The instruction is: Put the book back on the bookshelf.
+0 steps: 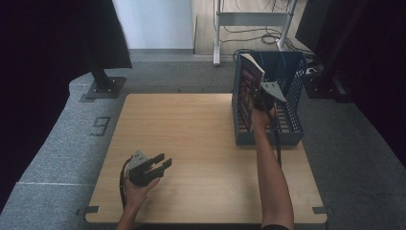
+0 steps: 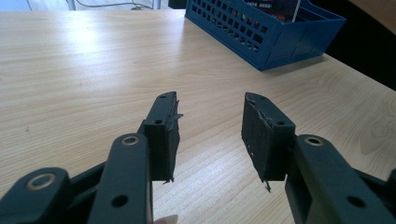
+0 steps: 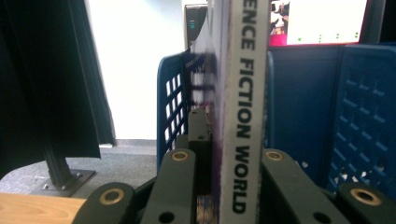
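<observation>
One book (image 1: 250,91) and one blue slotted rack (image 1: 292,129) were on the bench (image 1: 201,143), the rack standing at the bench's far right corner, and two claws were at work. The right claw (image 1: 262,101) was clamped on the book's white spine (image 3: 243,116), one jaw on each side, holding it upright over the rack's left end, against the left wall. The left claw (image 2: 210,135) hung near the bench's near left corner, jaws parted with nothing between them.
</observation>
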`<act>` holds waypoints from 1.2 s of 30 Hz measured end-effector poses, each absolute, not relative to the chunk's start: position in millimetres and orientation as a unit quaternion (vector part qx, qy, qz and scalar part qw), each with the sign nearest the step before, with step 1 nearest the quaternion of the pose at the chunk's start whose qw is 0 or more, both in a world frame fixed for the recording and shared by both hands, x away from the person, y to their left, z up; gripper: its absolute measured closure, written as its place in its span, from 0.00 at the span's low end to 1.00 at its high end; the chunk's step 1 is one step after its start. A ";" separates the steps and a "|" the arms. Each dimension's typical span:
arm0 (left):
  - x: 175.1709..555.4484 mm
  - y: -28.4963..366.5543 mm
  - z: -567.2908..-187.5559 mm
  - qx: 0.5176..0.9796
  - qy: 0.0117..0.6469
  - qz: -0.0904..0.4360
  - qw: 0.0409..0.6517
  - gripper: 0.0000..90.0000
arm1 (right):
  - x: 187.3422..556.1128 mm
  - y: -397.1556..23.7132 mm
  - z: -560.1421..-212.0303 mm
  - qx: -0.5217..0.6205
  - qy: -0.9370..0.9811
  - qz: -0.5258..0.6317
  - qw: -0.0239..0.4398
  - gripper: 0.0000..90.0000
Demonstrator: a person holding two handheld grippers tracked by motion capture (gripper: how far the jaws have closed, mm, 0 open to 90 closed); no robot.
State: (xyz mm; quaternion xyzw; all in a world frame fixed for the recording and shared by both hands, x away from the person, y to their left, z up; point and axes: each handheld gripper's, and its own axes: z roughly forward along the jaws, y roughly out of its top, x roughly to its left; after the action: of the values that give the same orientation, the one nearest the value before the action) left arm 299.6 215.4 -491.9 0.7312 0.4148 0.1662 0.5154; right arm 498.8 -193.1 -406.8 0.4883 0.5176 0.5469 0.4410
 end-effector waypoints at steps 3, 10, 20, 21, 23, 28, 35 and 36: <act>299.5 214.5 -492.3 0.732 0.415 0.166 0.514 0.62 | 498.9 -191.7 -412.7 0.488 0.523 0.546 0.436 0.90; 298.6 212.7 -491.6 0.734 0.411 0.167 0.514 0.62 | 488.2 -188.5 -419.5 0.484 0.534 0.540 0.434 0.89; 296.1 204.6 -490.9 0.741 0.402 0.166 0.511 0.62 | 466.3 -201.3 -423.1 0.504 0.558 0.513 0.415 0.87; 296.0 204.2 -490.9 0.741 0.402 0.166 0.511 0.62 | 465.6 -203.5 -422.5 0.507 0.559 0.511 0.412 0.87; 296.0 203.8 -490.9 0.742 0.402 0.166 0.511 0.62 | 464.4 -207.3 -421.3 0.511 0.564 0.504 0.409 0.87; 296.3 203.3 -491.6 0.742 0.402 0.166 0.510 0.62 | 465.4 -212.7 -420.7 0.523 0.582 0.480 0.396 0.88; 297.0 206.1 -491.3 0.739 0.404 0.166 0.512 0.62 | 468.3 -211.8 -417.2 0.523 0.585 0.473 0.401 0.91; 297.0 206.3 -491.3 0.739 0.405 0.166 0.512 0.63 | 469.0 -211.9 -417.3 0.524 0.581 0.476 0.401 0.91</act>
State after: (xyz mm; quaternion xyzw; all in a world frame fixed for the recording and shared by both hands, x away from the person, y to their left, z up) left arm 297.0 206.3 -491.3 0.7390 0.4048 0.1658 0.5124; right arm 469.0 -211.9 -417.3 0.5245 0.5810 0.4763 0.4006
